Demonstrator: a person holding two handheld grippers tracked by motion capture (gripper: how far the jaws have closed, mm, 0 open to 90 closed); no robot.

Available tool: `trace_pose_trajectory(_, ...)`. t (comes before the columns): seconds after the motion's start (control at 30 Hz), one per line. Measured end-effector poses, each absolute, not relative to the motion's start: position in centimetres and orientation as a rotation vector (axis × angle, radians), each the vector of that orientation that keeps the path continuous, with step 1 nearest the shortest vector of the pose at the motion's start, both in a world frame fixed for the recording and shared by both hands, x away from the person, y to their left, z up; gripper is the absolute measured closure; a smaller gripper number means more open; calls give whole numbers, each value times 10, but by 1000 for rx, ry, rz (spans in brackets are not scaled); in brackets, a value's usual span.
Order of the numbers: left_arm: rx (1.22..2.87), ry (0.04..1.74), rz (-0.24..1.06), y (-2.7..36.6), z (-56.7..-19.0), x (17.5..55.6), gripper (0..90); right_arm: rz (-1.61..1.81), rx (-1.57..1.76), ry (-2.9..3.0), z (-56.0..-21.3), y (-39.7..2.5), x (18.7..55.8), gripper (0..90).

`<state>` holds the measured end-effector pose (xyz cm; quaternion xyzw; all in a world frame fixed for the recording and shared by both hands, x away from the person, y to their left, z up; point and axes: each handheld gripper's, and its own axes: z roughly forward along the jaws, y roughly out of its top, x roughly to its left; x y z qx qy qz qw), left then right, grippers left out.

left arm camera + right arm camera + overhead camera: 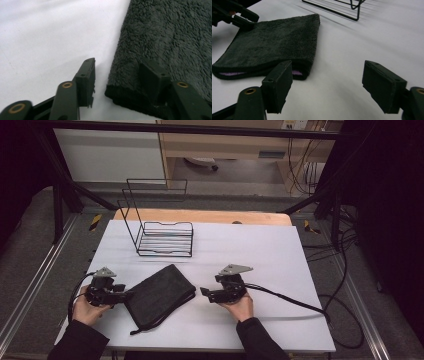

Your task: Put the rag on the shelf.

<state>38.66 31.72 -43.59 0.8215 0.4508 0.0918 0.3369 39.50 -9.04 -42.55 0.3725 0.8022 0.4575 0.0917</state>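
Saw a black wire rack [165, 238] far back on the white counter [260, 255], well clear of the dark fuzzy folded towel [159, 293] lying near-left, left tongs [121, 295] apart astride its corner, right tongs [204, 293] apart just beside it.

The folded dark towel [170, 42] is running off the top and right edges of the left gripper view, and one jaw of the left gripper [120, 82] is covering part of its hem. Beyond the towel [272, 42] in the right gripper view, the wire rack [337, 6] is being cut by the top edge. A pale purple layer inside the towel's fold is showing too little to identify.
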Motion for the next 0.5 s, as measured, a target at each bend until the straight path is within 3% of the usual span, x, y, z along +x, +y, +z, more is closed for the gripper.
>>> trace_pose_trajectory(0.5,2141,1177,176,317,-440,383,623,1268,1172,2448,-447,-40,408,487)
